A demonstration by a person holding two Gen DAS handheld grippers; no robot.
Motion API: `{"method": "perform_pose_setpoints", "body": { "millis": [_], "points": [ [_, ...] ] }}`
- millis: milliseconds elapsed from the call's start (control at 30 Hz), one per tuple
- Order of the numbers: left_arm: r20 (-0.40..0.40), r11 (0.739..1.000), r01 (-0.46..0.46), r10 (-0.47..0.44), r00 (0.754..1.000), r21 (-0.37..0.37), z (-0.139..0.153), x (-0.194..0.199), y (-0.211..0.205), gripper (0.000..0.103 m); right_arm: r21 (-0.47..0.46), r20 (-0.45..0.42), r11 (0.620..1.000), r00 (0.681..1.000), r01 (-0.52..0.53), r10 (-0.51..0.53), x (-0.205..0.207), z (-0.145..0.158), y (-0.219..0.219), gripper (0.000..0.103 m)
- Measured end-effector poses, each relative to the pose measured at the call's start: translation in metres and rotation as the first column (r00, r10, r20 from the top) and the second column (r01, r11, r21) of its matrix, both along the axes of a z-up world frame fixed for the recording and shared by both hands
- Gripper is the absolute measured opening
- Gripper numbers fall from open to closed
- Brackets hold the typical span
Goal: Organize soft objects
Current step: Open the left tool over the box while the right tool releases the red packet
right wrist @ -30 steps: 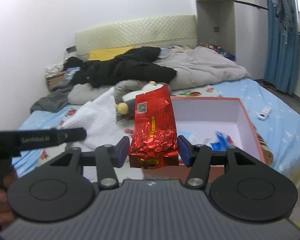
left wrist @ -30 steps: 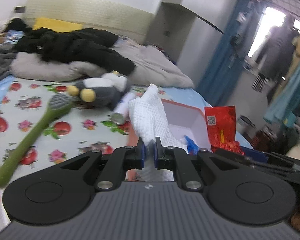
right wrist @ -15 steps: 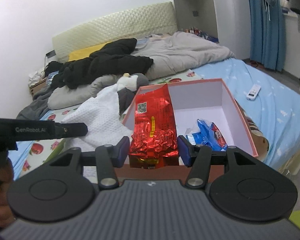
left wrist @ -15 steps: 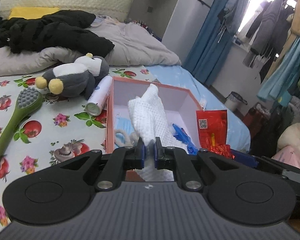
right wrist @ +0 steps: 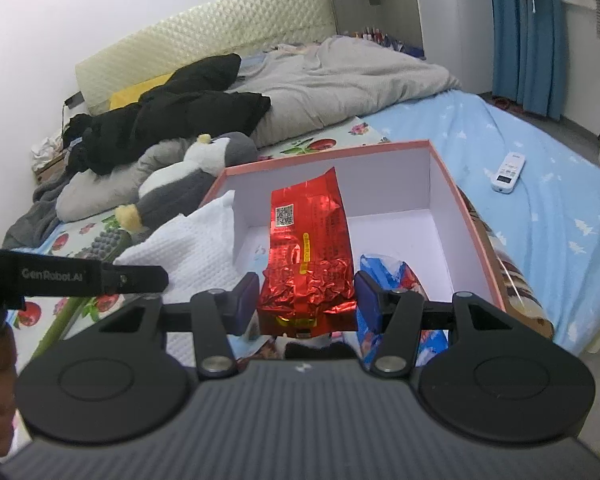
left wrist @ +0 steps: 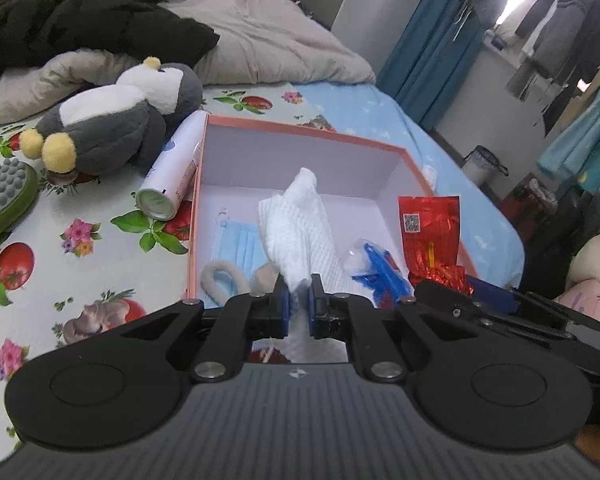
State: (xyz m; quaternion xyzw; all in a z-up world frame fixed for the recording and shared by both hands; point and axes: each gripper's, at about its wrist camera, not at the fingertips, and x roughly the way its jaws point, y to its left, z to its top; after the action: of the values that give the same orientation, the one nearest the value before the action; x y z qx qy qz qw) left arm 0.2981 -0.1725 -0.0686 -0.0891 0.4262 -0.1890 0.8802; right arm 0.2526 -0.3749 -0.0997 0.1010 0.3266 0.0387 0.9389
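The left gripper (left wrist: 298, 300) clamped a white waffle-textured cloth (left wrist: 300, 228) over the pink-rimmed white box (left wrist: 300, 130). The right gripper's (right wrist: 307, 300) fingers squeezed a crinkled red foil packet (right wrist: 308, 256).

Box (left wrist: 300, 130): open-topped, pink rim, white walls on all four sides.
- Far half of floor: bare, free to enter from above.
- Near left of floor: blue face mask (left wrist: 236, 242) and grey loop (left wrist: 224, 280) lie there.
- Near right: blue wrapper (left wrist: 376, 268) on the floor.
- Above the near part: white cloth (left wrist: 300, 232) hanging from the left gripper (left wrist: 298, 306); red foil packet (right wrist: 308, 256) in the right gripper (right wrist: 306, 304), side by side, narrow gap between.

Outside left wall: spray can (left wrist: 172, 180) touching it, plush penguin (left wrist: 112, 120) beyond, green brush (left wrist: 4, 200) farther left.
Right of the box: bare blue sheet, remote control (right wrist: 508, 172) lying apart.
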Motion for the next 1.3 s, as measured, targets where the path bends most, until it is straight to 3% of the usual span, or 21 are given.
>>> {"method": "perform_pose_setpoints", "body": {
  "millis": [200, 433, 600, 667, 733, 1000, 1300],
  "points": [
    [-0.079, 0.999, 0.013, -0.01, 0.997, 0.036, -0.033, 0.039, -0.014, 0.011, 0.048, -0.077, 0.999, 0.997, 0.006, -0.002, 0.033, -0.023, -0.01, 0.056],
    [-0.113, 0.995, -0.001, 0.012, 0.994, 0.1, -0.06, 0.059, -0.017, 0.011, 0.026, -0.126, 0.999, 0.991, -0.038, 0.041, 0.052, -0.045, -0.008, 0.056],
    [-0.137, 0.995, 0.004, 0.01, 0.99, 0.102, -0.073, 0.062, -0.018, 0.011, 0.016, -0.144, 0.999, 0.988, -0.046, 0.048, 0.059, -0.054, -0.008, 0.056],
    [-0.139, 0.994, 0.003, 0.012, 0.99, 0.109, -0.076, 0.062, -0.02, 0.025, 0.011, -0.149, 0.998, 0.987, -0.054, 0.055, 0.06, -0.055, -0.008, 0.057],
    [-0.142, 0.994, 0.001, 0.015, 0.99, 0.111, -0.076, 0.062, -0.019, 0.05, 0.012, -0.148, 0.998, 0.987, -0.054, 0.055, 0.057, -0.053, -0.009, 0.06],
    [-0.067, 0.995, 0.002, 0.005, 0.998, 0.095, -0.043, 0.048, -0.014, 0.051, -0.009, -0.096, 0.999, 0.995, -0.04, 0.039, 0.036, -0.018, -0.008, 0.061],
    [0.065, 0.999, 0.002, -0.005, 0.998, 0.052, 0.041, 0.003, 0.0, 0.051, -0.036, 0.065, 0.999, 0.997, -0.038, 0.04, -0.012, 0.067, -0.003, 0.061]
  ]
}}
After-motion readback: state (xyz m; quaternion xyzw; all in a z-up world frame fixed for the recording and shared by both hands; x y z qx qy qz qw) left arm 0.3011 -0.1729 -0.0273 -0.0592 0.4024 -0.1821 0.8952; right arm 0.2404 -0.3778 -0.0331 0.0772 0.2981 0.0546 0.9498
